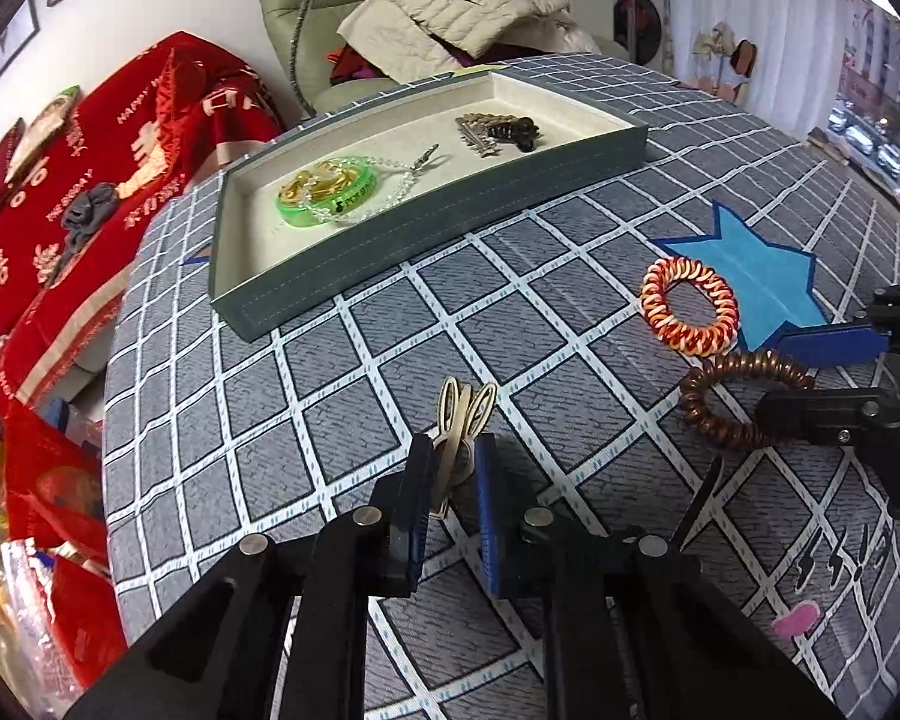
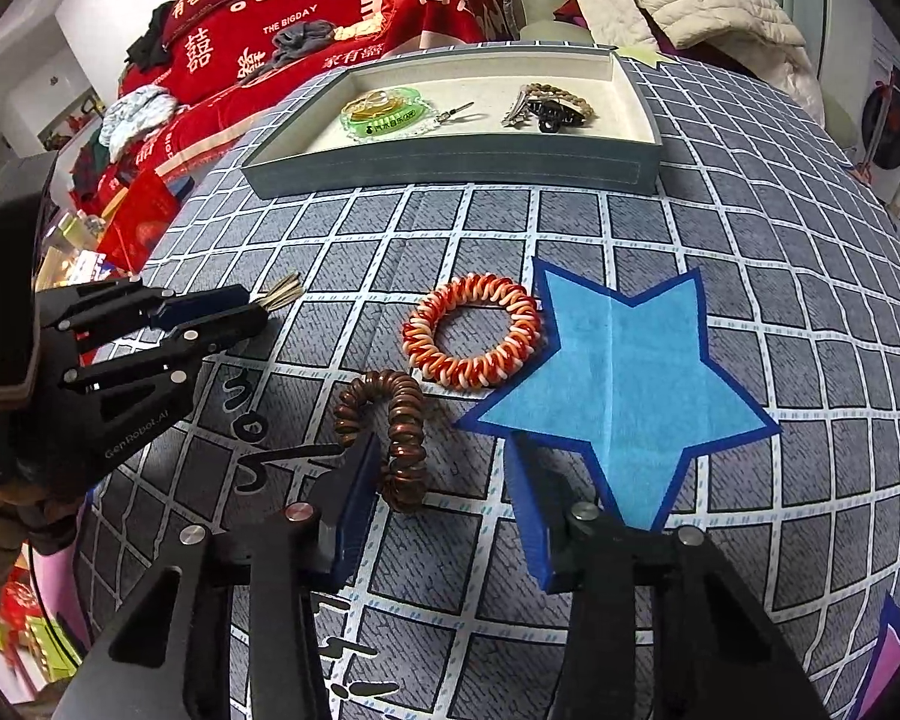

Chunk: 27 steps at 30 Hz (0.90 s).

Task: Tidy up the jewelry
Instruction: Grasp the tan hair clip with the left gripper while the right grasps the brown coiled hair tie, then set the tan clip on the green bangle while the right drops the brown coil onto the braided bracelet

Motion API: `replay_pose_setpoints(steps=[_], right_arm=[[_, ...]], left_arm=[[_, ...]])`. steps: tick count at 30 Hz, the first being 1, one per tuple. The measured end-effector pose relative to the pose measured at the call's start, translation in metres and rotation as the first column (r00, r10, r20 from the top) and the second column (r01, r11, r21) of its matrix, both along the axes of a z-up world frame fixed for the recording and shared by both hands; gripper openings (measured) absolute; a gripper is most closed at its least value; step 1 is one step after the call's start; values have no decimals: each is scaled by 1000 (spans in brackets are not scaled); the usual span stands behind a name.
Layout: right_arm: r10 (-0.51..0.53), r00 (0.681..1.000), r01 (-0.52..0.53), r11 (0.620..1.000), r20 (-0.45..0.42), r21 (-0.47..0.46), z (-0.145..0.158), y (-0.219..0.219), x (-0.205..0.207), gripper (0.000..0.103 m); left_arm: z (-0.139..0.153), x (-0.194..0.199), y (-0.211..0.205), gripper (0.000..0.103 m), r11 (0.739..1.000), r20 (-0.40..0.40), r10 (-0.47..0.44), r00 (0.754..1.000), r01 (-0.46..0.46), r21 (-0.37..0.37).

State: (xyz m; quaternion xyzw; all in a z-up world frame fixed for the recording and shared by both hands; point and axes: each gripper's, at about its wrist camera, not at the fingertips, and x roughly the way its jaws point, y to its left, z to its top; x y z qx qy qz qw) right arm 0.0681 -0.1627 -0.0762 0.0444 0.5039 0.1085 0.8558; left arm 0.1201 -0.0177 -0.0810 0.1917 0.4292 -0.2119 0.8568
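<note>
My left gripper (image 1: 455,450) is shut on a bunch of beige hair clips (image 1: 463,420), low over the checked cloth; it also shows in the right wrist view (image 2: 258,312). My right gripper (image 2: 441,456) is open around a brown coil hair tie (image 2: 390,432), whose near end lies between the fingers. An orange-and-white coil hair tie (image 2: 471,339) lies just beyond it, beside a blue star patch (image 2: 624,384). A grey jewelry tray (image 1: 426,222) at the back holds a green bangle (image 1: 327,189), a clear bead chain and a black claw clip (image 1: 513,132).
The checked cloth (image 1: 330,372) covers a rounded surface that drops off at left. Red bedding (image 1: 90,180) and clutter lie beyond the left edge. A green chair with a beige jacket (image 1: 450,6) stands behind the tray.
</note>
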Motion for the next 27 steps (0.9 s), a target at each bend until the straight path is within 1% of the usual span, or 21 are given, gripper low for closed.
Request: replay_pose_setpoints(steps=[2,3,4,5,6,7,11,19,27], right_arm=[[5,1000,-5,1000,2,4,0,1,-1,41],[8,1000,-8,1000,3,5,1,1,-1,37],[11,1000,-11,1000,6,4,1,2,-2,31],[14,1000,-14,1000,11,3,2,3,-3,27],[16,1000,-16,1000,14,2,2,4,-3,20],[17,1000,-17,1000,14,-6,2,5,-3,13],[19,1000,-19,1000,17,-7,2,5,-5,13],[14,1000,-14,1000,24,12,5,-1,-8,13],[10,999,-12,999,38,36,12,-5,-10,12]], left_arm=[[0,-2,0,33,1000,-1,22,1000,-22,-2],[0,-2,0,32,999,-5,36,999,-37,-9],[1,-3,1,32,999,-10,51,999,-51,-18],[1,-3,3,28,998,-13,62,998,-63,-27],[1,-3,5,25,996,-16,78,997,-79,-39],[2,-3,6,25,994,-26,95,995,-96,-53],[1,-3,15,25,982,-50,154,987,-158,-106],[4,-6,29,26,958,-95,211,973,-226,-177],[18,-11,37,25,943,-86,237,968,-251,-217]])
